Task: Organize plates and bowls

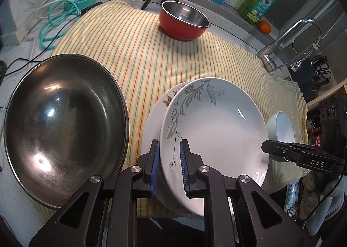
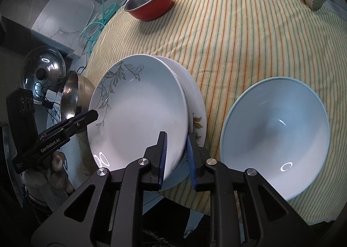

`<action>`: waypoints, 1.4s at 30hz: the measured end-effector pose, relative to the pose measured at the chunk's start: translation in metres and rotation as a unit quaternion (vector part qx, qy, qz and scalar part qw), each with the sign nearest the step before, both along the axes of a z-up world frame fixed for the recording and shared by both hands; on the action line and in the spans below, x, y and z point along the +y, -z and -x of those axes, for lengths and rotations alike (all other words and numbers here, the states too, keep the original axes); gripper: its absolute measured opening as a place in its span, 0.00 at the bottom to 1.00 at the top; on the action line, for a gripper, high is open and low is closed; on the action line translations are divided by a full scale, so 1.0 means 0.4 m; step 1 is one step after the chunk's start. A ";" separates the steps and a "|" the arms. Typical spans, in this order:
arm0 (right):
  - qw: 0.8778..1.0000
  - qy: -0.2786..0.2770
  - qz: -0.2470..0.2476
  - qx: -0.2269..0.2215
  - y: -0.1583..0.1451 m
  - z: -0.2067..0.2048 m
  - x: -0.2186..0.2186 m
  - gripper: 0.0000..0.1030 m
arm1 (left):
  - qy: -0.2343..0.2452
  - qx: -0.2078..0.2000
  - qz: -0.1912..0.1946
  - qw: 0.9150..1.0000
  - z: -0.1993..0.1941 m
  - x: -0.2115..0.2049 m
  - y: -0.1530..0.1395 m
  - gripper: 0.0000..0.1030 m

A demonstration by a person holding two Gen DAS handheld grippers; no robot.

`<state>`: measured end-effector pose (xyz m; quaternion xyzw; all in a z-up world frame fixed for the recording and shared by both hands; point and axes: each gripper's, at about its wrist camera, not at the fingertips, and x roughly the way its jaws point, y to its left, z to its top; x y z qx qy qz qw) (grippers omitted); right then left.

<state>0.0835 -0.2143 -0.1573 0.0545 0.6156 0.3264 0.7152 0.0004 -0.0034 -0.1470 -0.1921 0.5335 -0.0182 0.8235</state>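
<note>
Left wrist view: left gripper (image 1: 169, 142) at lower centre, blue pads (image 1: 155, 166) standing on either side of the near rim of the leaf-patterned plate (image 1: 216, 121); rim clearly between the jaws; pressing or merely straddling, cannot tell. Patterned plate lying on top of a second plate (image 1: 151, 130), offset to the right of it, both on the striped cloth (image 1: 141, 52) at centre frame. Right gripper (image 1: 265, 147) entering from the right edge, tip at the plate's far-right rim; jaw state not readable from here. Dark steel pan (image 1: 65, 121) at left, just beside the stacked plates. Pale bowl (image 1: 282, 125) at right, behind the right gripper. Red bowl (image 1: 184, 21) at upper centre, well apart; green soap bottle (image 1: 258, 4), orange (image 1: 264, 26) and faucet (image 1: 292, 36) at upper right.

Right wrist view: right gripper (image 2: 176, 136) at lower centre, pads (image 2: 162, 160) flanking the right-hand rim of the patterned plate (image 2: 141, 106); firm contact or slack, cannot tell. Second plate (image 2: 195, 104) showing beneath, along the right side. Left gripper (image 2: 93, 114) at left, tip at the plate's opposite rim. Light blue bowl (image 2: 275, 145) at right on the cloth (image 2: 238, 41), near the plates but not touching. Red bowl (image 2: 149, 0) at upper left centre; steel pan (image 2: 71, 95) at left behind the left gripper.
</note>
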 end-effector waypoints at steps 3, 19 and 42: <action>1.000 -0.001 0.000 -0.001 0.000 0.000 -0.001 0.21 | -0.002 0.001 0.002 1.000 0.001 0.003 0.001 0.15; 0.998 0.004 -0.022 -0.061 -0.092 -0.003 0.014 0.70 | 0.001 -0.032 0.019 0.999 0.012 0.016 -0.067 0.30; 0.992 -0.060 -0.071 -0.082 -0.187 -0.001 0.239 0.70 | -0.156 -0.072 0.002 0.985 0.165 0.319 -0.137 0.38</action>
